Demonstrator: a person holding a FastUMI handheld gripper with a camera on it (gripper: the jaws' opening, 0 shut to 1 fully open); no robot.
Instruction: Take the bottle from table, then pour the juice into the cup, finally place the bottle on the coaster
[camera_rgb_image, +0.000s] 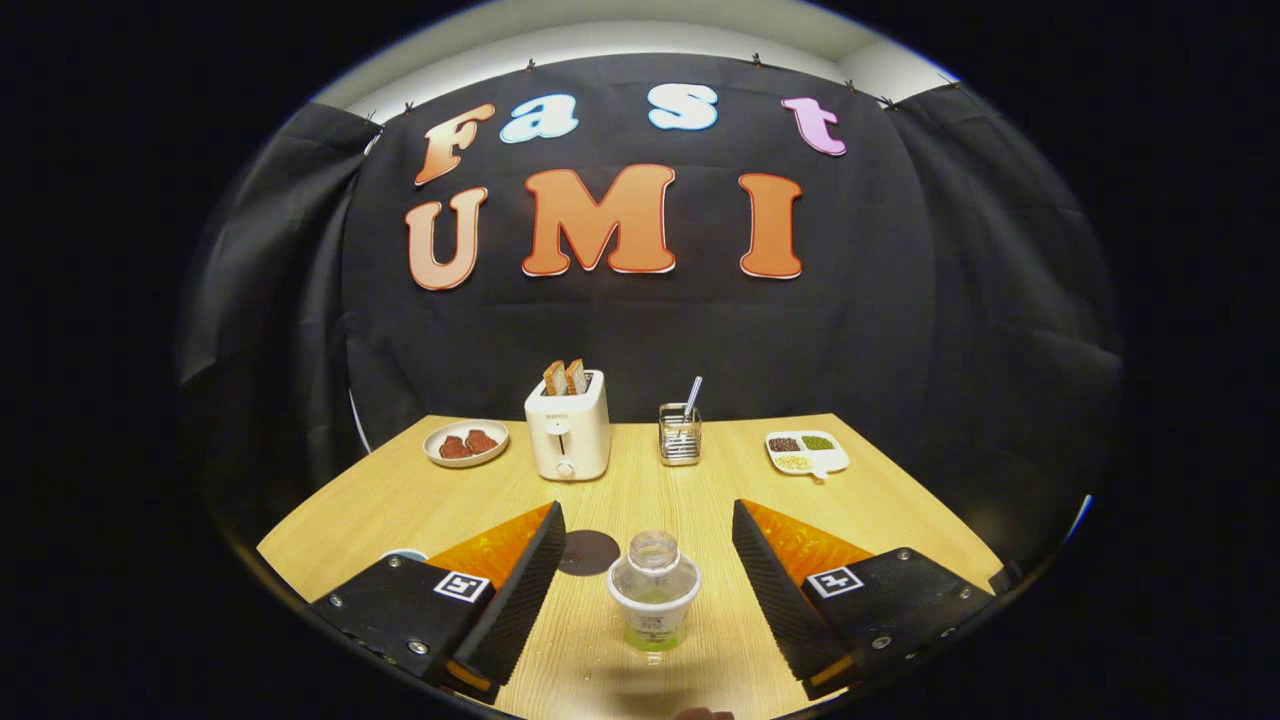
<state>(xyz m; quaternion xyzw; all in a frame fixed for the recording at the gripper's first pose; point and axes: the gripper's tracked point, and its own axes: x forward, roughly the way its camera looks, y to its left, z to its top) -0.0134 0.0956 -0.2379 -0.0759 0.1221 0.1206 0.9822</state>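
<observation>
Claw (648, 560) spread wide, bottle (654, 592) between

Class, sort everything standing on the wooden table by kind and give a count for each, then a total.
Bottles: 1, the bottle between the open gripper's fingers
Coasters: 1, the dark coaster
Cups: 1, the cup partly behind a finger
Plates: 2, the round plate and the divided plate
Toasters: 1, the toaster
Wire holders: 1, the wire holder
Total: 7
</observation>
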